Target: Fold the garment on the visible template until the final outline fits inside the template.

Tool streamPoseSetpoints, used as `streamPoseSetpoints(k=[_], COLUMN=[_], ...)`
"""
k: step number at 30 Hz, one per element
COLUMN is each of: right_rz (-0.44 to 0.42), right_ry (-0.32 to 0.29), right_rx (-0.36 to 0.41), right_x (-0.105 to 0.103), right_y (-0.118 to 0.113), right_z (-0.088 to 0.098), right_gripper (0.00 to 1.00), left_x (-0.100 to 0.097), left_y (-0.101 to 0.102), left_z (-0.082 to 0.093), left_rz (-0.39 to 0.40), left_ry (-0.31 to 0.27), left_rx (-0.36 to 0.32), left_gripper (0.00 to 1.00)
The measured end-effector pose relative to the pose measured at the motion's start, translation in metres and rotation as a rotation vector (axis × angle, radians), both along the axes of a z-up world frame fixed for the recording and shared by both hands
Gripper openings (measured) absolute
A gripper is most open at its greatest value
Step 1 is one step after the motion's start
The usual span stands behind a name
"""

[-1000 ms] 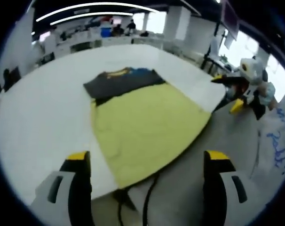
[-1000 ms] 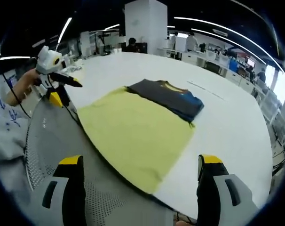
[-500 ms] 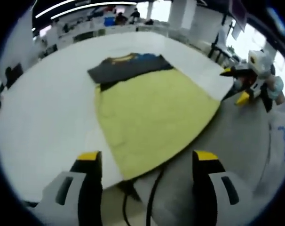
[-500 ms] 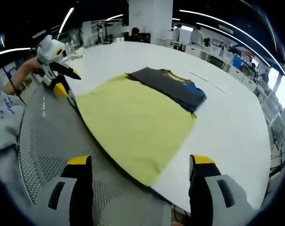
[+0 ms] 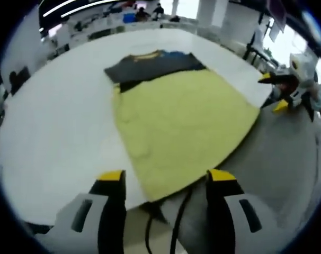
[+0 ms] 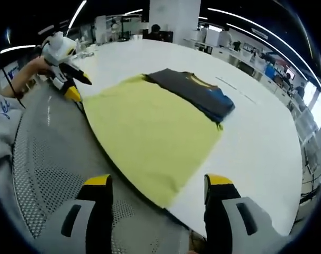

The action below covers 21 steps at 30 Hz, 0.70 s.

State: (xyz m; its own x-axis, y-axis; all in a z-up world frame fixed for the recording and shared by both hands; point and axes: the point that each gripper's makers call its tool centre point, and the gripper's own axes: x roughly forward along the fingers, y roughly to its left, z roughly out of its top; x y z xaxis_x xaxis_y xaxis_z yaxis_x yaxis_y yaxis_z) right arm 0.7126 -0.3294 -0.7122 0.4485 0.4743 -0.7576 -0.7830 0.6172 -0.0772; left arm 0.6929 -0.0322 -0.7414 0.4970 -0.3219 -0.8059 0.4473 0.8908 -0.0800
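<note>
Your left gripper (image 5: pixel 166 182) hangs over the near edge of the white table (image 5: pixel 54 132), jaws apart with a moderate gap, nothing between them. Below it sits the near corner of the yellow template (image 5: pixel 181 127), with a black cable (image 5: pixel 179 222) dropping off the table edge between the jaws.

Your right gripper (image 6: pixel 156 186) is also off the table, over the perforated grey chair surface (image 6: pixel 38 174), jaws apart, holding nothing. It points at the near edge of the yellow template (image 6: pixel 150 132).

Garment (image 5: pixel 152 64): dark grey shirt with a yellow collar trim and a blue patch, already folded into a compact rectangle. It lies flat at the far end of the template, overlapping the template's far edge, and most of it rests on bare table beyond the yellow sheet. In the right gripper view the garment (image 6: pixel 195 94) sits at the far right corner of the template, blue part toward the right end.

Each gripper shows in the other's view: the right one (image 5: pixel 287 87) at the right side past the template's corner, the left one (image 6: pixel 65 71) at upper left, held by your hand (image 6: pixel 30 71). Neither touches the cloth. I can't tell their jaw gaps from these side views.

Background is an open office with desks and ceiling strip lights, blurred.
</note>
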Motion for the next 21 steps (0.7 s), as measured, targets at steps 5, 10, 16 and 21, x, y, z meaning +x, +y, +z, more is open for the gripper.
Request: streamPoseSetpoints(k=[5,10,16,21], right_rz=[-0.006,0.009,0.014,0.021], right_ry=[0.006,0.02,0.032,0.03], right_rx=[-0.026,-0.082,-0.081,-0.122], right_x=[0.003,0.004,0.005,0.005], right_y=[-0.004,-0.01,-0.008,-0.012], right_z=[-0.004,-0.013,-0.016,-0.021], right_gripper=[0.63,0.57,0.54,0.56], left_x=[0.0,-0.001,-0.003,-0.004], left_y=[0.006,0.011,0.018,0.023], left_z=[-0.008,-0.014,-0.02,-0.024], left_rz=[0.024,0.061,0.108,0.142], left_ry=[0.035,0.073,0.1,0.117], left_rx=[0.018,0.006,-0.007,0.0], left_gripper=[0.47,0.4,0.3,0.27])
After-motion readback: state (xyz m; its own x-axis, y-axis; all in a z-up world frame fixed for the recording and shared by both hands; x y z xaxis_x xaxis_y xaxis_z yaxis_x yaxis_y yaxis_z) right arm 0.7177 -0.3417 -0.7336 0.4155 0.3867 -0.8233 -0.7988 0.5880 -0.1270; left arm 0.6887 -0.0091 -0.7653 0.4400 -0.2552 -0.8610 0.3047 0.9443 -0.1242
